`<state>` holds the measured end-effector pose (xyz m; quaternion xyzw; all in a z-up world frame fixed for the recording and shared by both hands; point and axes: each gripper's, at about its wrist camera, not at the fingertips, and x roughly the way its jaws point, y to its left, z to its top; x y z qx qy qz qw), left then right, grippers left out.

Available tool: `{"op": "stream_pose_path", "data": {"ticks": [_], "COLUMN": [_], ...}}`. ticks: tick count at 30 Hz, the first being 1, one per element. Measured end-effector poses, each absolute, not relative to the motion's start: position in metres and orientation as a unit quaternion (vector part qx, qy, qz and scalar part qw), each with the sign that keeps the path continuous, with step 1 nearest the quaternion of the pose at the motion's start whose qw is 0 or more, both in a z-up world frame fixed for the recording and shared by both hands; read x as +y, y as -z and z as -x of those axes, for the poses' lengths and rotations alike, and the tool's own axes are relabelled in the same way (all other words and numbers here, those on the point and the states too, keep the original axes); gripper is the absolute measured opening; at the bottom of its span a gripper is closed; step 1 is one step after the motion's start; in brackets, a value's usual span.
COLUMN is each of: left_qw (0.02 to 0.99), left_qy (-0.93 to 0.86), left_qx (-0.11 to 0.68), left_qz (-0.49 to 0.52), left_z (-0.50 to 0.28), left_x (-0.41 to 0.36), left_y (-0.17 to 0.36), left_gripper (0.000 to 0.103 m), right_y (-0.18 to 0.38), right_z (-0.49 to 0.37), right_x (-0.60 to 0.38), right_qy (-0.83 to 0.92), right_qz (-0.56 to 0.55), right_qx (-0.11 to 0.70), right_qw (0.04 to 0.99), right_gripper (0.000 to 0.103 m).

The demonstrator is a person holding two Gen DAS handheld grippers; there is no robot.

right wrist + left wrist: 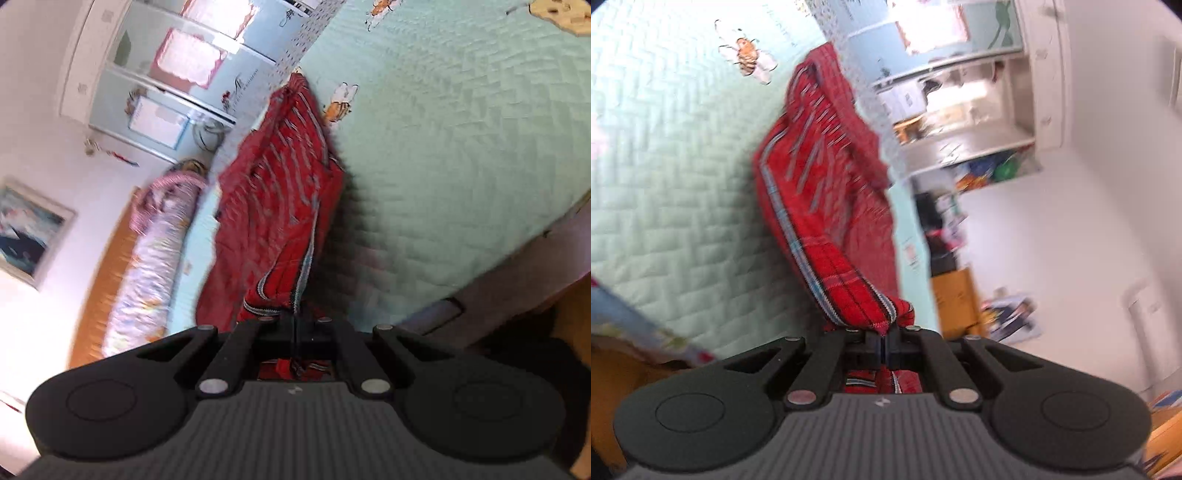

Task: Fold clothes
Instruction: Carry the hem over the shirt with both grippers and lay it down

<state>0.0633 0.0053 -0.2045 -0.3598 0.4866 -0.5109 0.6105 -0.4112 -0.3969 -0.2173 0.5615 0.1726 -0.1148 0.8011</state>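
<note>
Red plaid garment [827,192] on green quilt [672,166] — left gripper [885,341] and right gripper [295,332] each clamped tight on its edge.

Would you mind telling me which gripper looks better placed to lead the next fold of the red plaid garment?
Neither clearly: left gripper and right gripper each pinch an edge of the red plaid garment above the pale green quilted bedspread.
</note>
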Motion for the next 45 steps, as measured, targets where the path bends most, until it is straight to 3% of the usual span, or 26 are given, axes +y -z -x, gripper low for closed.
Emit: {"op": "stream_pose_path", "data": {"ticks": [6, 13, 23, 30, 33, 35, 40, 45], "left_qw": [0.598, 0.588, 0.633, 0.669, 0.671, 0.66, 0.651, 0.661], "left_qy": [0.491, 0.462, 0.425, 0.363, 0.345, 0.33, 0.337, 0.333], "left_qx": [0.483, 0.481, 0.474, 0.519, 0.547, 0.564, 0.55, 0.523], "left_qz": [0.409, 0.458, 0.442, 0.389, 0.363, 0.37, 0.4, 0.422], "left_z": [-0.064, -0.081, -0.182, -0.284, -0.315, -0.326, -0.336, -0.335], "left_x": [-0.001, -0.024, -0.138, -0.245, -0.273, -0.276, -0.247, -0.205], "left_y": [0.195, 0.171, 0.129, 0.17, 0.198, 0.212, 0.214, 0.196], "left_gripper": [0.0, 0.0, 0.0, 0.001, 0.003, 0.007, 0.036, 0.037], "right_y": [0.209, 0.174, 0.142, 0.183, 0.218, 0.24, 0.24, 0.219], "right_z": [0.397, 0.352, 0.219, 0.104, 0.063, 0.051, 0.079, 0.105], "right_x": [-0.403, -0.421, -0.516, -0.612, -0.645, -0.658, -0.65, -0.647], "right_qy": [0.085, 0.062, 0.076, 0.113, 0.135, 0.145, 0.148, 0.148], "right_qz": [-0.647, -0.67, -0.682, -0.71, -0.707, -0.711, -0.662, -0.627], "right_qx": [0.136, 0.122, 0.084, 0.087, 0.105, 0.115, 0.094, 0.084], "right_qw": [0.746, 0.729, 0.723, 0.69, 0.686, 0.678, 0.729, 0.76], "right_gripper": [0.001, 0.001, 0.002, 0.002, 0.01, 0.02, 0.022, 0.034]}}
